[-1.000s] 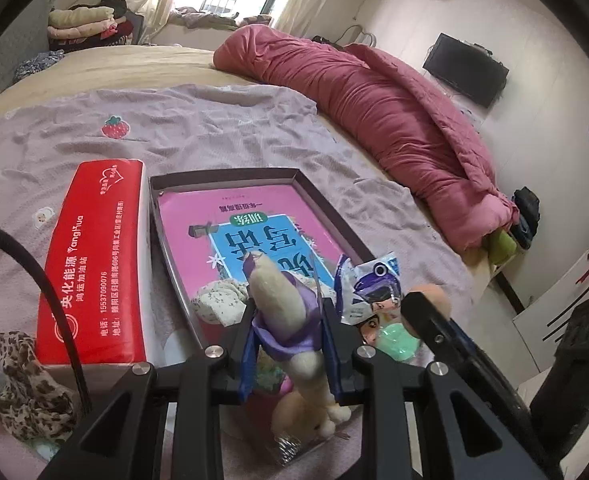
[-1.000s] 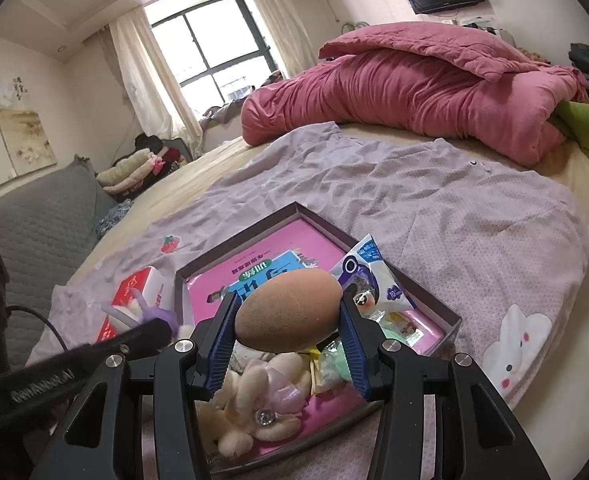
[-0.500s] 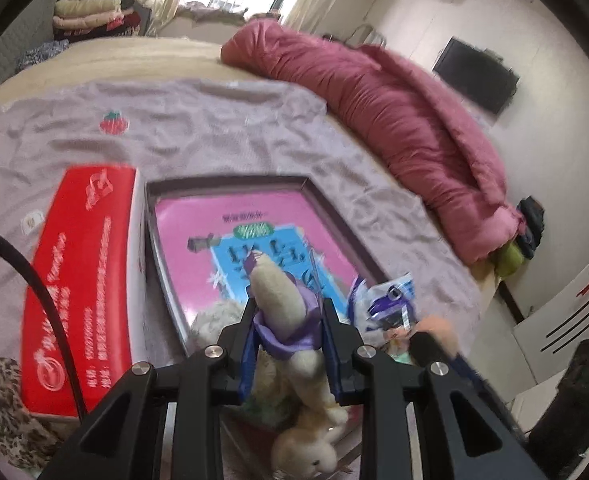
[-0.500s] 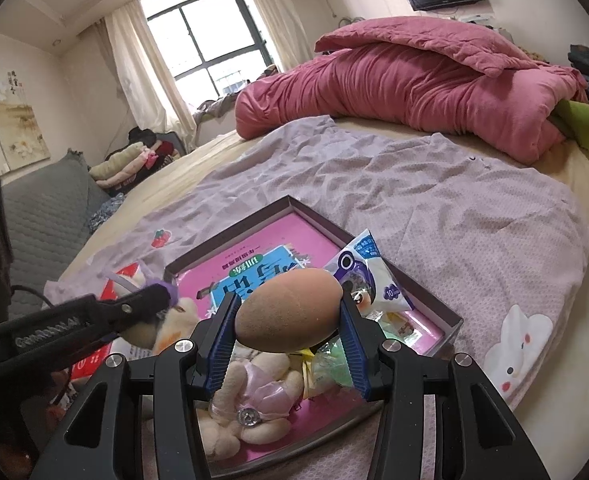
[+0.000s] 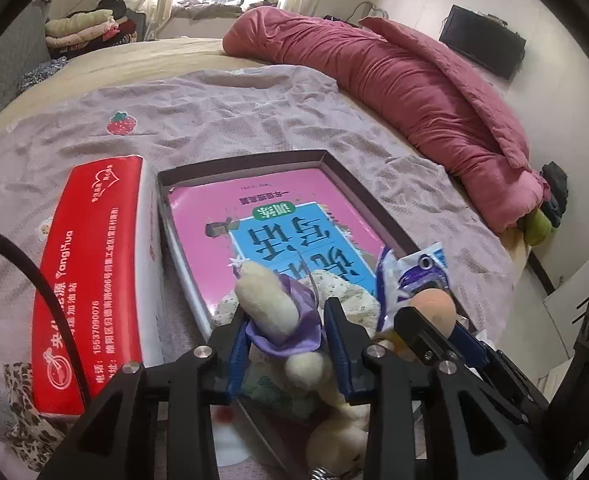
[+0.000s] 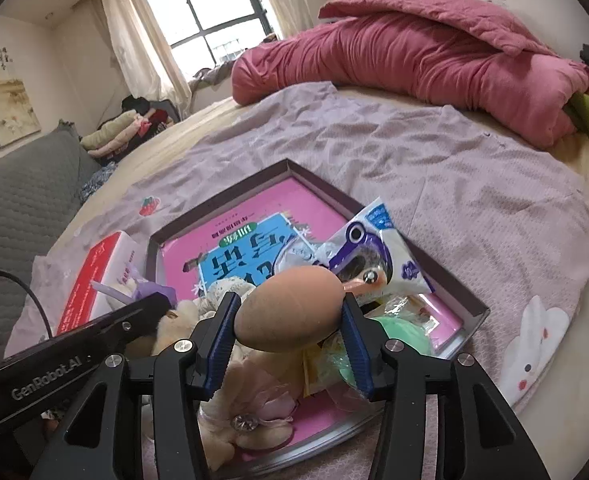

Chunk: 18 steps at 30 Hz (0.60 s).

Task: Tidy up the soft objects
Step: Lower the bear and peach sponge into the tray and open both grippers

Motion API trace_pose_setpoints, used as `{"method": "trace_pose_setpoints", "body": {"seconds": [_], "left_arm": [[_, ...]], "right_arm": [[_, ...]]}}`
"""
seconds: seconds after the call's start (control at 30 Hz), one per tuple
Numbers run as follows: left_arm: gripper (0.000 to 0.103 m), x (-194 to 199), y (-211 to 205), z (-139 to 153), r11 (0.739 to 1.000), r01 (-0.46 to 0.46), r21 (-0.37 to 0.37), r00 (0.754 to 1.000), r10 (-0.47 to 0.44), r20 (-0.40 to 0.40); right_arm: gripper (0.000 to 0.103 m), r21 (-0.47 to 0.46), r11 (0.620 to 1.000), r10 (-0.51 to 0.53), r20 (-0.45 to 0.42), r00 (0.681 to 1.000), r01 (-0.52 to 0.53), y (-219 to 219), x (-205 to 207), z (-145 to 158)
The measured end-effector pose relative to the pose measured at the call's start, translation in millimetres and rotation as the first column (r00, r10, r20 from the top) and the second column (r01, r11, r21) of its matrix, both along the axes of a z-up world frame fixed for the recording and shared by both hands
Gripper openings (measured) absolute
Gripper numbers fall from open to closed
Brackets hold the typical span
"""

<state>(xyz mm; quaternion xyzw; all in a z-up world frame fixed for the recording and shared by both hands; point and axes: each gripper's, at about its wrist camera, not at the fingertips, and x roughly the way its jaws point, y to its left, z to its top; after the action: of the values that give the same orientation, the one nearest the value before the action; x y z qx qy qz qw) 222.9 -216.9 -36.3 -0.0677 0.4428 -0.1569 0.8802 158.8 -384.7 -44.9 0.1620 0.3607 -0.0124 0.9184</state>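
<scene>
Nearest, over the tray's (image 5: 368, 196) near end, the left gripper (image 5: 284, 334) has just been opening its jaws; the cream plush rabbit (image 5: 268, 304) sits loosely between them, probably being let go into the pile. Beside it the right gripper (image 6: 288, 334) clamps the tan sponge egg (image 6: 288, 310) by its sides, poised above the toys already gathered. Beyond, a pink book (image 5: 230, 210) lines the tray's far end; the red tissue pack (image 5: 90, 256) lies along its left edge.
</scene>
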Motion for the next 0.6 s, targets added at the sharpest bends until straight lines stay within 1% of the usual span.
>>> {"method": "trace_pose_setpoints", "body": {"seconds": [0.07,0.13,0.23,0.33,0.37,0.43,0.53,0.6], "left_arm": [[0.039,2,0,0,1.0,-0.008,0.016,1.0,0.008,-0.002],[0.04,3,2,-1,1.0,-0.019,0.015,1.0,0.019,-0.007],[0.044,7,3,-1,1.0,-0.022,0.021,1.0,0.022,-0.01],[0.047,12,0,-2,0.997,-0.032,0.063,0.999,0.033,-0.009],[0.049,15,0,-3,0.997,-0.038,0.07,0.999,0.039,-0.011],[0.052,19,0,-3,0.996,-0.044,0.075,0.999,0.045,-0.014],[0.054,28,-2,-4,0.995,-0.047,0.092,0.998,0.051,-0.04],[0.056,32,-5,-3,0.995,-0.039,0.095,0.998,0.043,-0.045]], "right_arm": [[0.052,0.003,1.0,0.001,-0.008,1.0,-0.001,0,1,-2],[0.052,0.006,1.0,0.0,-0.005,1.0,0.0,-1,1,-2],[0.054,0.009,1.0,-0.007,0.005,1.0,0.007,-2,-1,-1],[0.058,0.019,1.0,-0.018,0.033,0.999,0.018,-5,-6,3],[0.062,0.024,0.999,-0.022,0.047,0.999,0.021,-6,-8,4],[0.063,0.031,0.999,-0.032,0.063,0.998,0.03,-9,-11,6],[0.063,0.041,0.998,-0.045,0.078,0.996,0.042,-12,-13,9],[0.067,0.047,0.998,-0.052,0.091,0.995,0.048,-14,-15,11]]}}
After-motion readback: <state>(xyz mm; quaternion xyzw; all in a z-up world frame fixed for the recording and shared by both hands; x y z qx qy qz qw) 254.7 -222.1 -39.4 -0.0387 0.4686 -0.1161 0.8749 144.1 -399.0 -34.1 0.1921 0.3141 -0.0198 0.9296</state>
